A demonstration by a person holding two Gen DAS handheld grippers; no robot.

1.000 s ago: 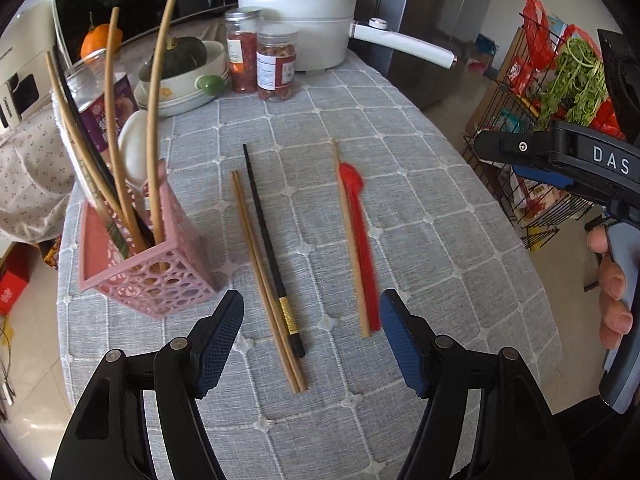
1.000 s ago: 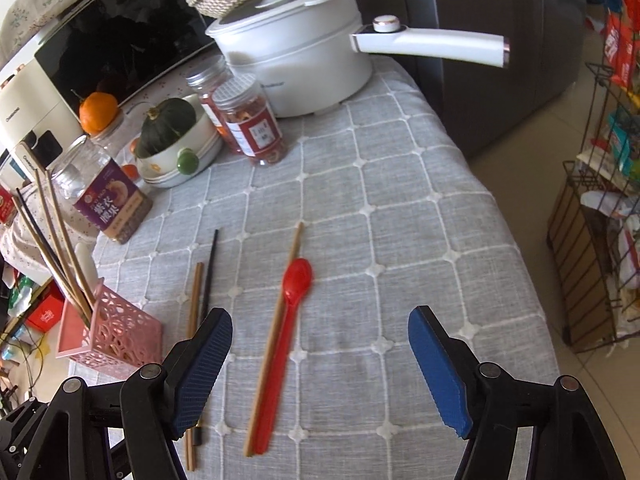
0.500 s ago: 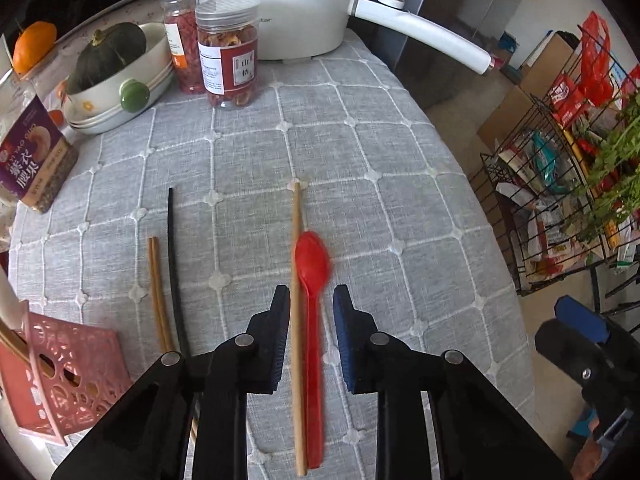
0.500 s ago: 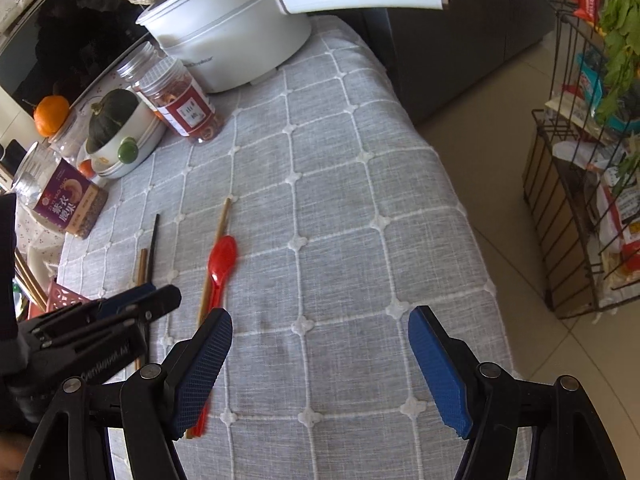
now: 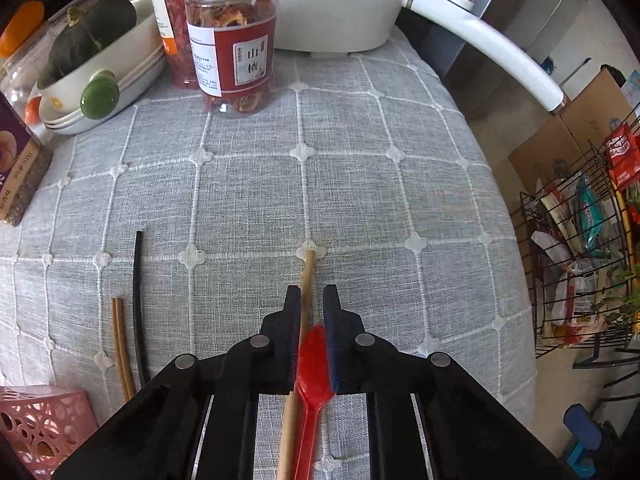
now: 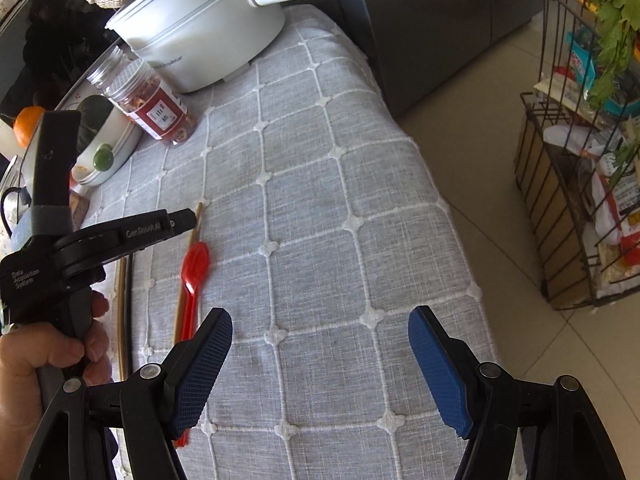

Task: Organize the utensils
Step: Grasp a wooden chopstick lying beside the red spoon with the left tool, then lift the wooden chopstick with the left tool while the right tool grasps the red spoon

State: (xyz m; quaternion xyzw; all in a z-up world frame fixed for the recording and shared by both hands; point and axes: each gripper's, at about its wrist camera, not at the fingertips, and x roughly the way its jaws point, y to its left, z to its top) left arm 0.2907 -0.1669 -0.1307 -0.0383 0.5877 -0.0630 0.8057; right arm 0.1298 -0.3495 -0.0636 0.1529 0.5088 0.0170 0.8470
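A kitchen corner with a tiled floor holds a bench draped in grey checked cloth; a wire rack of groceries stands off its edge at 3 o'clock. Along the far side sit one white electric pot, two clear jars of dried food and one bowl carrying a green squash, pushed back so the near cloth is free for sorting.

The left claw is nearly pressed together around one red plastic spoon and one bamboo chopstick lying side by side. From the right wrist view both seem to rest on the cloth, so whether the pads actually pinch them cannot be told. The narrow gap suggests both are meant to be lifted as a pair.

At 9 o'clock lie one black chopstick and two bamboo chopsticks, parallel and just apart. The pink perforated basket, at 8 o'clock, is the likely destination.

The right claw hangs spread wide and empty above bare cloth, probably waiting its turn.
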